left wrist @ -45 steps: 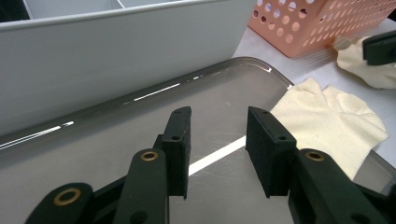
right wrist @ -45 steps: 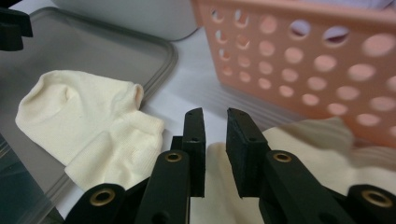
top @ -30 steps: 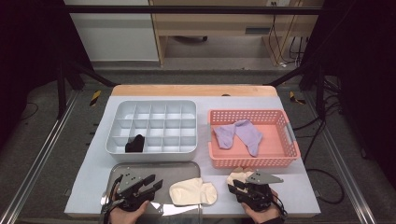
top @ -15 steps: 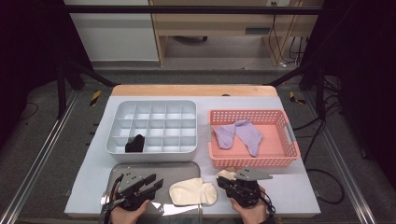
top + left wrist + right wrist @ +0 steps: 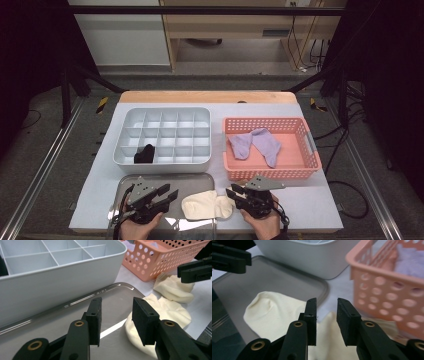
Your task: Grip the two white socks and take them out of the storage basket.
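So the cream sock is lying at the front edge of the worktop, half on the right end of the steel tray and half spilling off onto the bare surface. It sits right between the two grippers.

The left gripper is over the tray at the front left, jaws apart with nothing between them; in the left gripper view the sock is just beside the right-hand jaw, and whether it touches is hard to say. Its jaws have just been opening a bit.

The right gripper hangs at the sock's right end, near the pink basket. Its jaws have just been opening too, and in the right gripper view they stand apart above the sock, with the fabric showing through the gap but not pinched.

Behind the tray is the grey divided box, with a dark sock in one front-row compartment. The basket holds two purple socks.
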The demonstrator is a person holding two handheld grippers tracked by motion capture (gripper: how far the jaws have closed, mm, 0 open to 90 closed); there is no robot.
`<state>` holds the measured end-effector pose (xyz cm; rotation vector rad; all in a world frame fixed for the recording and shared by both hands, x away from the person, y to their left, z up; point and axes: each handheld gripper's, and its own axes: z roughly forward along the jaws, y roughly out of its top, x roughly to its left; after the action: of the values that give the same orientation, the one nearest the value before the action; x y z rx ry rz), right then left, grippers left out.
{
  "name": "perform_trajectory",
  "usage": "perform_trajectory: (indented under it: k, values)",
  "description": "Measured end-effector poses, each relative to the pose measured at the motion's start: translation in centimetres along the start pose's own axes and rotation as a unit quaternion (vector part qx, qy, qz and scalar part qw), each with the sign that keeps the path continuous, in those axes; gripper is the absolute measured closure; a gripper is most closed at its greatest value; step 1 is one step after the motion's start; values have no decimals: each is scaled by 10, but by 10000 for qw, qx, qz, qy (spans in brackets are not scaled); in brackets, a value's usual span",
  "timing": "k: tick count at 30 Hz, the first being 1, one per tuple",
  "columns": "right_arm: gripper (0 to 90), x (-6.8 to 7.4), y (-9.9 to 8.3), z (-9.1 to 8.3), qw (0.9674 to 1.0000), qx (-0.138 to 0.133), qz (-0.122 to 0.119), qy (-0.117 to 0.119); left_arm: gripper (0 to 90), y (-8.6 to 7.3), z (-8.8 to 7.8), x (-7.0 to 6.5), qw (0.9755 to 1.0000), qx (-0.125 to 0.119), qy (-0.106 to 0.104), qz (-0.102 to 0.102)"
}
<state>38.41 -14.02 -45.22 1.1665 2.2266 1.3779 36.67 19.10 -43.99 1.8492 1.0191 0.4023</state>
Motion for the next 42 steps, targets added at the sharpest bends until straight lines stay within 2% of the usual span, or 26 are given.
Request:
perform_trajectory:
  k: [3, 8, 18, 26, 42]
  values:
    - [689, -10, 1, -7, 9999, -28, 68, -157, 581, 5, 0, -3, 10000, 10, 6, 33]
    - [672, -27, -3, -17, 9987, 0, 85, -499, 561, 14, 7, -13, 9999, -37, -110, 89]
    - [670, -52, -5, -36, 9940, -32, 129, -1088, 511, 32, 23, -36, 9992, -30, -239, 307]
    - [677, -65, -13, -39, 9922, 106, 221, -1224, 483, 40, 39, -52, 9987, -4, -389, 336]
    - [673, -69, -19, -40, 9918, 275, 231, -1223, 476, 41, 70, -68, 9982, 186, -440, 350]
